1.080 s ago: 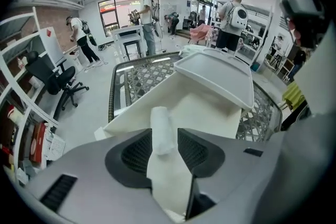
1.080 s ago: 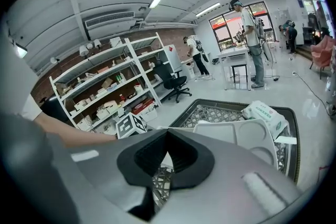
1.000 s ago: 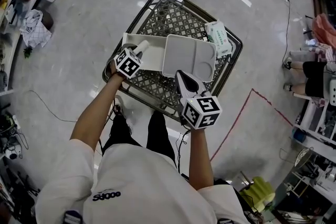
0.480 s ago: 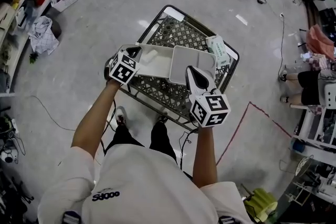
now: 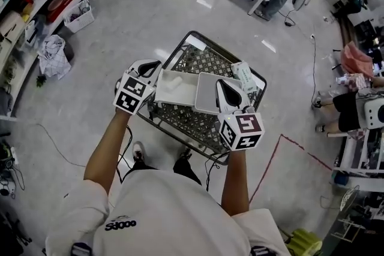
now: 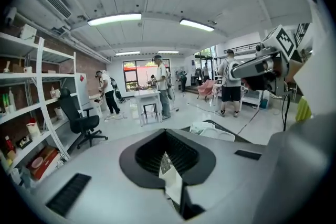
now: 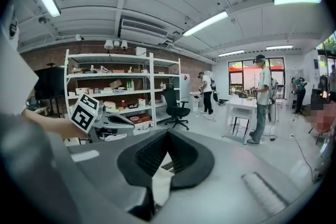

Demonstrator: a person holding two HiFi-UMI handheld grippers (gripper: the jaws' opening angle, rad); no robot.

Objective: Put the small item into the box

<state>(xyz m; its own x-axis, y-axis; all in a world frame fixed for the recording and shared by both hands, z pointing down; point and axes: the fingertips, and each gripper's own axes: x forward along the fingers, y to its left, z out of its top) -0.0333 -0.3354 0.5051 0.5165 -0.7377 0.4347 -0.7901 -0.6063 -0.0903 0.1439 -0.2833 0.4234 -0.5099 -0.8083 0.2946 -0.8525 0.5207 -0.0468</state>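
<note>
Between the pads of the left gripper point(image 6: 167, 134) no gap was left: its jaws were clenched together, and only a white sliver, which could not be identified, was seen in the cleft behind them. The jaws of the right gripper point(image 7: 167, 132) were likewise pressed shut, with a similar white patch behind. From the head view, the left gripper was held just beside the left end of an open white box point(image 5: 191, 99), and the right gripper was held over a flat white lid point(image 5: 205, 100) laid against the box's right side. The small item point(image 5: 174, 84) was faintly made out, white on white, lying inside the box. Box and lid were carried on the mesh of a shopping cart point(image 5: 189, 123), with a wipes packet point(image 5: 244, 77) lodged at its far right corner. Beyond it, an office chair point(image 6: 79, 118) and stocked shelves point(image 7: 113, 86) were seen.
</note>
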